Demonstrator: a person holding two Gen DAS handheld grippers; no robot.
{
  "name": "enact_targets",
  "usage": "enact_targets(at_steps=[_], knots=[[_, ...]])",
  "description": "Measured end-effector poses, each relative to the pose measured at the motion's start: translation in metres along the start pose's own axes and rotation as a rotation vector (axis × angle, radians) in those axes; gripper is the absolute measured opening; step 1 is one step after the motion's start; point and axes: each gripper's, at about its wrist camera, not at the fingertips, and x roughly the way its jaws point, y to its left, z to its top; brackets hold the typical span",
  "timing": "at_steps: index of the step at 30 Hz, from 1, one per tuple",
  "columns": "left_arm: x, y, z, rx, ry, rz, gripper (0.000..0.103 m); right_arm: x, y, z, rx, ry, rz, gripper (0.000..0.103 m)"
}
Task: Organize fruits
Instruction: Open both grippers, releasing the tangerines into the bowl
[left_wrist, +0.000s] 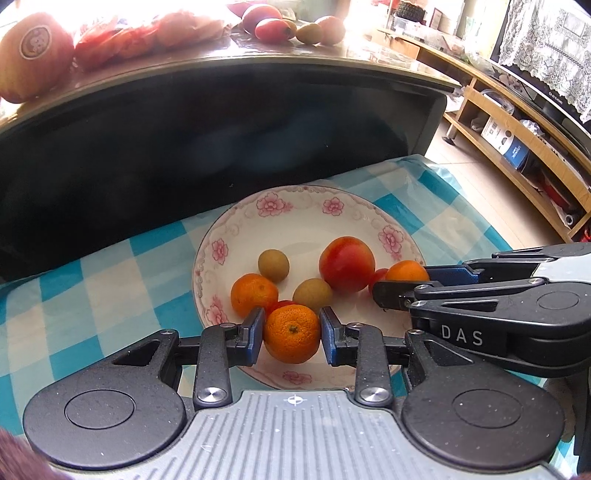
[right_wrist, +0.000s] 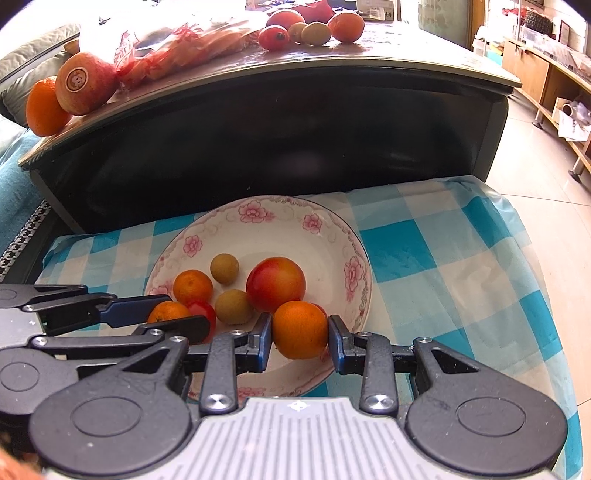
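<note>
Between our left gripper's (left_wrist: 291, 334) fingers sits one orange (left_wrist: 291, 333), pads touching both sides; our right gripper (right_wrist: 300, 334) likewise closes on another orange (right_wrist: 300, 329). Both hang over the flowered plate (right_wrist: 266, 229); beyond the fingertips lie an apple (right_wrist: 276, 284) and two small brown fruits (right_wrist: 224, 268).

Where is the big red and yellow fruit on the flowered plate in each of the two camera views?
Left wrist view: the big red and yellow fruit sits right of the plate's middle, beyond the left gripper.
Right wrist view: the same fruit sits near the plate's middle, just beyond the right gripper.
Shared landmark: the flowered plate on the blue checked cloth.
</note>
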Motion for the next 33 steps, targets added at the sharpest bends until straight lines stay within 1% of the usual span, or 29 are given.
enact_targets(at_steps=[6, 16, 25, 33], knots=[[0.001, 0.001, 0.001, -0.004, -0.009, 0.01, 0.039, 0.003, -0.001, 0.002, 0.005, -0.006, -0.004, 0.037], [0.0, 0.002, 0.004, -0.015, -0.007, 0.004, 0.04, 0.002, -0.003, 0.002, 0.03, -0.004, 0.001, 0.037], [-0.008, 0.0, 0.007, -0.023, -0.034, -0.005, 0.043, -0.008, -0.007, 0.004, 0.068, -0.021, 0.012, 0.037], [-0.017, -0.004, 0.005, -0.005, -0.049, 0.001, 0.044, -0.019, -0.004, 0.002, 0.066, -0.03, 0.006, 0.037]])
